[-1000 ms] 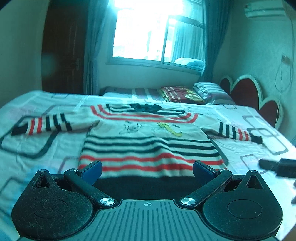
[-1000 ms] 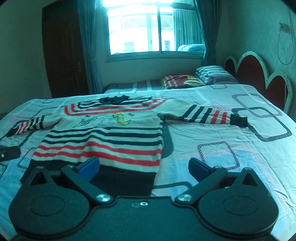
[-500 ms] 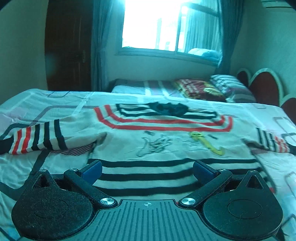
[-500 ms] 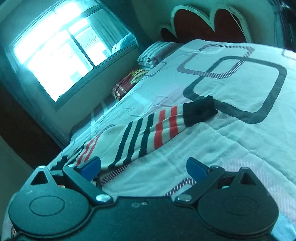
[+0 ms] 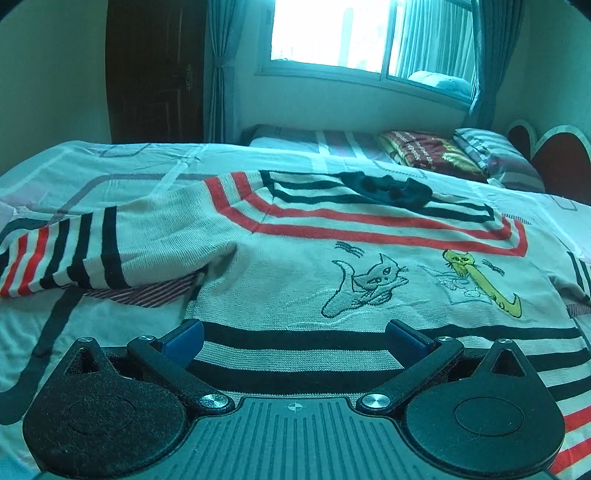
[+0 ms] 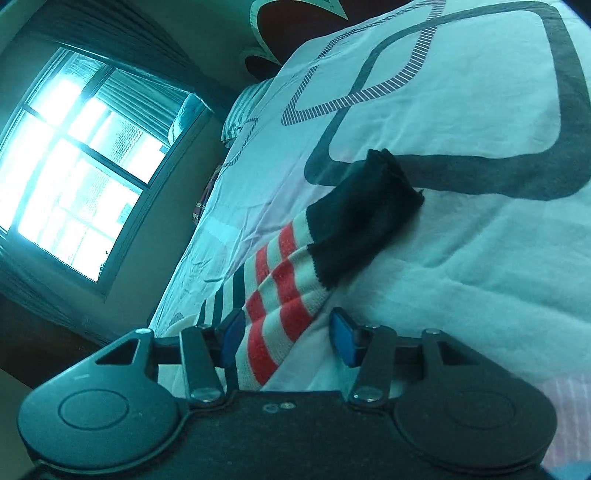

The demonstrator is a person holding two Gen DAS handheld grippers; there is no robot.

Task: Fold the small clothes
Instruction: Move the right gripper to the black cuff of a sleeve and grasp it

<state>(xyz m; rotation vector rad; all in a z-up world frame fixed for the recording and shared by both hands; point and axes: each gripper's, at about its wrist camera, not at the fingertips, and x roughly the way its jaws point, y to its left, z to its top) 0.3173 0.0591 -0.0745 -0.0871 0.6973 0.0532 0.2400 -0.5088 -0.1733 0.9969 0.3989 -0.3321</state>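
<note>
A small knit sweater (image 5: 332, 266) with red and black stripes and two stitched cats lies flat on the bed, its left sleeve (image 5: 74, 254) spread outward. My left gripper (image 5: 294, 341) hovers open low over the sweater's striped body, nothing between its pads. In the right wrist view, tilted by a rolled wrist, the right sleeve (image 6: 280, 295) with its black cuff (image 6: 362, 214) runs between the jaws of my right gripper (image 6: 287, 338). Those jaws are closing. The left pad (image 6: 231, 332) is at the sleeve's edge, while the right pad (image 6: 343, 339) still stands clear of it.
The patterned bedsheet (image 6: 461, 110) lies under everything. Pillows and a folded blanket (image 5: 432, 155) sit at the head of the bed by a red headboard (image 5: 554, 162). A bright window (image 5: 332, 33) and a dark door (image 5: 155, 70) stand behind.
My left gripper moved forward from the hem to over the sweater's body. My right gripper rolled, swung to the right sleeve, and narrowed its jaws around the sleeve.
</note>
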